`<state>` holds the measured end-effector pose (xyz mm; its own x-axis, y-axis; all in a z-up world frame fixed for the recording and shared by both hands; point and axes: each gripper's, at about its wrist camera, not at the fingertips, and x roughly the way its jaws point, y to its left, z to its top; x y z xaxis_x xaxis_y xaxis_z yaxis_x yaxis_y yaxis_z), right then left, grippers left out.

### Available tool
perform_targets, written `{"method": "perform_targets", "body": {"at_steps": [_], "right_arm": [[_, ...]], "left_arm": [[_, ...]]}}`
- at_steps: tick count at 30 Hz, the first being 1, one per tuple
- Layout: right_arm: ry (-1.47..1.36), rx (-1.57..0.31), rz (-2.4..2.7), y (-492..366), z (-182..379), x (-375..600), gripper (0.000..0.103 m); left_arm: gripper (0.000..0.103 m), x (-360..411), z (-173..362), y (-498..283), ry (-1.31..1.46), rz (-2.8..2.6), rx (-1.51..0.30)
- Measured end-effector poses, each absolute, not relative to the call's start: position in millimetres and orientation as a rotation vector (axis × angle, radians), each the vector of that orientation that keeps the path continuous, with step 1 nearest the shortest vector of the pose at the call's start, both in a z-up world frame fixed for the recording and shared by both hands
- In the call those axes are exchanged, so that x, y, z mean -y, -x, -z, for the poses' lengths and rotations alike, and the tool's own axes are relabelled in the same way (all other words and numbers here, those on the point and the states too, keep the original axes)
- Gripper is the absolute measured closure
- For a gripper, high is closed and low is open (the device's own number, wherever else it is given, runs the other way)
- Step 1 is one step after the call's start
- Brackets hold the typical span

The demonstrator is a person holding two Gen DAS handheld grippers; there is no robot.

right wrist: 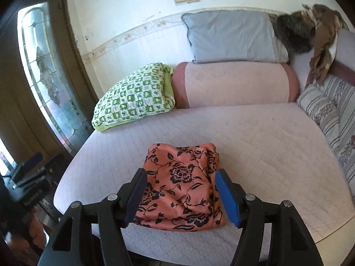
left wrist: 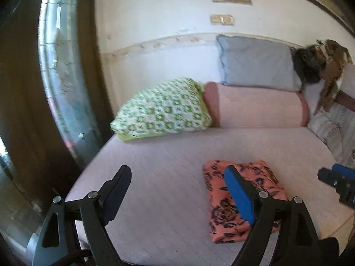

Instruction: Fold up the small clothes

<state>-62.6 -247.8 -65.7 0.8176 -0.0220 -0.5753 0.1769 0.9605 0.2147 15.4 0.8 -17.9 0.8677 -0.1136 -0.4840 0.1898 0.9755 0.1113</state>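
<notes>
The folded orange floral garment (right wrist: 182, 186) lies flat on the pink quilted bed (right wrist: 255, 137), near its front edge. The right gripper (right wrist: 182, 197) hangs above the garment with its fingers spread wide; in the right wrist view the garment appears between the two fingers, but the pads stand clear of the fabric and hold nothing. The left gripper (left wrist: 179, 195) also stands with its fingers wide apart and empty; the garment (left wrist: 241, 199) lies beyond and partly behind its right, blue-padded finger (left wrist: 239, 197), while bare bed surface (left wrist: 166, 166) fills the gap between the fingers. The right gripper (left wrist: 337, 184) shows at the right edge of the left wrist view. Ahead of both sets of fingers, at the far end of the bed, rest a green checked pillow (right wrist: 135, 97), a pink bolster (right wrist: 235, 84) and a grey pillow (right wrist: 230, 37) on top of the bolster. A striped cushion (right wrist: 326, 110) lies to the right of the fingers.
</notes>
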Motion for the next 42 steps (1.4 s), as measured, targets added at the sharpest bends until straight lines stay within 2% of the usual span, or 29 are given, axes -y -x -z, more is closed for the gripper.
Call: {"method": "perform_targets", "body": {"at_steps": [4, 15, 42], "right_arm": [[-0.265, -0.594, 0.089, 68, 62, 233, 0.036], [-0.205, -0.573, 0.123, 72, 65, 197, 0.036], [-0.169, -0.569, 0.107, 65, 69, 187, 0.036]], "left_arm": [[0.009, -8, 7, -1, -0.179, 0.113, -0.432], [0.009, -25, 2, 5, -0.127, 0.122, -0.462], [0.009, -34, 14, -3, -0.099, 0.147, -0.502]]}}
